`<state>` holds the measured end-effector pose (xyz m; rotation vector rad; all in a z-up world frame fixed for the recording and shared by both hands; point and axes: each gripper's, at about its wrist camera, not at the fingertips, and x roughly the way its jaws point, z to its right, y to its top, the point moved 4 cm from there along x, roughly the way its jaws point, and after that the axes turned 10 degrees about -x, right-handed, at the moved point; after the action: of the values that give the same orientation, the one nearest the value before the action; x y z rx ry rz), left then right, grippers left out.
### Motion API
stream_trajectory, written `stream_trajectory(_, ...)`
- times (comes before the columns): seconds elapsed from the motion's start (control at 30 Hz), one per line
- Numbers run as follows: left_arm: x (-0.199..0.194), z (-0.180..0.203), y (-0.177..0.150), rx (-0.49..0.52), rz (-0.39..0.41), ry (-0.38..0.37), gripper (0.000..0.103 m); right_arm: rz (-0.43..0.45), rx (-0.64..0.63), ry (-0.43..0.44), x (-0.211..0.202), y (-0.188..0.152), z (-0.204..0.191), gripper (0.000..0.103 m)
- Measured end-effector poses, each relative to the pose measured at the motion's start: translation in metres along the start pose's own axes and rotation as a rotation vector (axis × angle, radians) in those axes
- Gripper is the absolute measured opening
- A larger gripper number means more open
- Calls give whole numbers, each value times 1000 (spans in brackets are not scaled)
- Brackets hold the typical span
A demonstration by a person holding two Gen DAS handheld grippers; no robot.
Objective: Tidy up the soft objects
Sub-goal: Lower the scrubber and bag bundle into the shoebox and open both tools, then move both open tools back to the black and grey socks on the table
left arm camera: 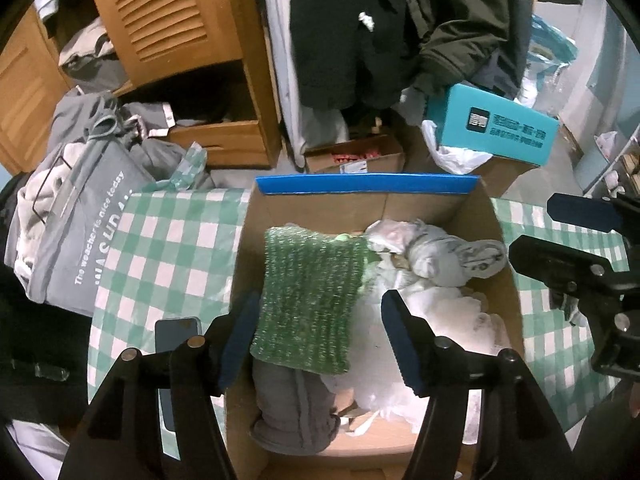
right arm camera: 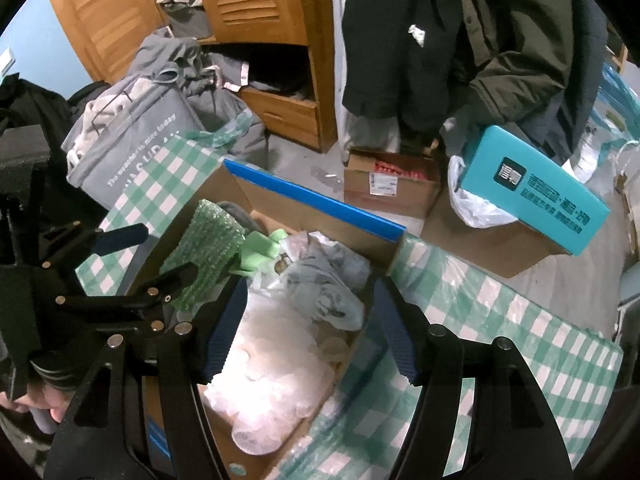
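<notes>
Both the left gripper (left arm camera: pixel 320 340) and the right gripper (right arm camera: pixel 306 330) hang with jaws spread and hold nothing above the cardboard box (left arm camera: pixel 360 204) on the checked cloth (left arm camera: pixel 168 248), where the green bubble wrap (left arm camera: pixel 310 300) lies on a grey garment (left arm camera: pixel 292 408).

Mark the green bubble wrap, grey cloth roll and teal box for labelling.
green bubble wrap (left arm camera: pixel 308 300), left wrist view, middle of sheet.
grey cloth roll (left arm camera: pixel 292 408), left wrist view, lower body.
teal box (right arm camera: pixel 536 188), right wrist view, printed face.
</notes>
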<state>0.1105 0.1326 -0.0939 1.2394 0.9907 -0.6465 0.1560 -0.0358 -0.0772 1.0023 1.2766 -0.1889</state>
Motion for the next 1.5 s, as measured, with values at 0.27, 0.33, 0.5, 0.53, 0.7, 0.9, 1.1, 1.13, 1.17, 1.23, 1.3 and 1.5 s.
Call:
stream_trajectory(0.27,-22,25,-1,54,35,-46,68,17,33,-19,-19,-12,18,70)
stream_trajectory(0.33,-26,31,-1,70,48,-47,69,22,42,-27,-22,-14,22,70)
stream_trajectory(0.5,-28,45,-4,95,50,-52,70,34,57,-37,-32,-23,32,70)
stream_trajectory(0.53,-28,48,-4,99,46,-55,70,36,59,-40,-35,-25,35,70)
stream_trajectory(0.7,-31,66,-8,139,49,-67,70,37,55,-75,-44,-41,48,73)
stream_trajectory(0.9,-33,96,-13,192,41,-87,73,22,88,-95,-54,-66,71,73)
stream_trajectory(1.1,-32,126,-23,256,32,-92,75,10,125,-163,-67,-91,100,75)
stream_trajectory(1.13,-31,130,-24,264,27,-94,75,8,140,-164,-69,-97,106,75)
stream_trajectory(1.17,-30,136,-26,274,21,-99,75,5,155,-166,-70,-103,112,75)
stream_trajectory(1.23,-30,145,-29,291,16,-105,75,-4,181,-176,-73,-113,122,75)
stream_trajectory(1.3,-30,154,-32,311,13,-105,75,-9,205,-185,-77,-124,131,75)
stream_trajectory(1.5,-26,178,-39,359,2,-110,76,-7,252,-199,-87,-146,151,75)
